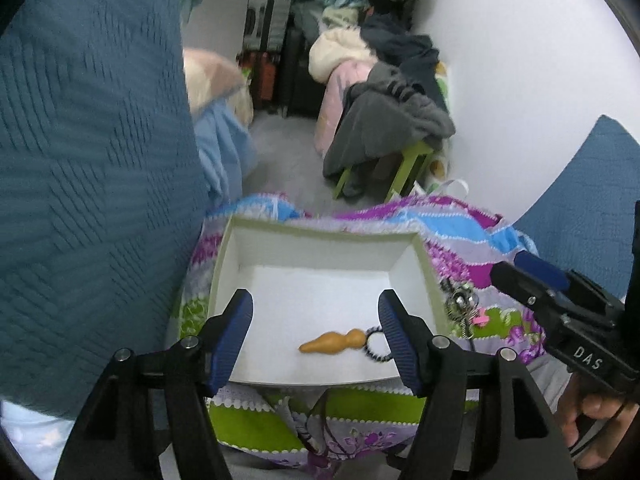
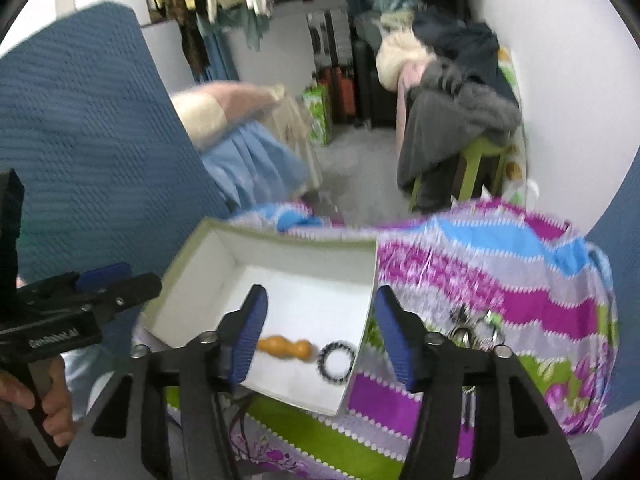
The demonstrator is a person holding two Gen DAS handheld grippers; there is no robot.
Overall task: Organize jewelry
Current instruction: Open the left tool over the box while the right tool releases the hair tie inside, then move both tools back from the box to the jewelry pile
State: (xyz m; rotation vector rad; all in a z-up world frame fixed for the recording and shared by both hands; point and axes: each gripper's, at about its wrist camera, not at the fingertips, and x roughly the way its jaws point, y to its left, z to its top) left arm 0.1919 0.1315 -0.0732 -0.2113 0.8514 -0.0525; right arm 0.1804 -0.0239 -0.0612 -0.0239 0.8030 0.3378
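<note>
A white box with a green rim (image 1: 320, 230) (image 2: 296, 236) rests on a striped purple, blue and green cloth (image 1: 460, 236) (image 2: 500, 264). In the box lie an orange gourd-shaped pendant (image 1: 332, 342) (image 2: 284, 348) and a black beaded bracelet (image 1: 374, 346) (image 2: 336, 360), close together. A small heap of metal jewelry (image 1: 462, 300) (image 2: 476, 326) lies on the cloth right of the box. My left gripper (image 1: 316, 304) hangs open above the box with nothing between its fingers. My right gripper (image 2: 320, 300) is open too, over the box's right wall and holding nothing.
A blue textured bedspread (image 1: 92, 160) (image 2: 80, 140) fills the left. Beyond the cloth stands a green stool piled with dark clothes (image 1: 384, 128) (image 2: 452, 120), with suitcases (image 1: 264, 72) behind it. A white wall (image 1: 520, 60) runs along the right. A hand (image 1: 592, 420) holds the right gripper's handle.
</note>
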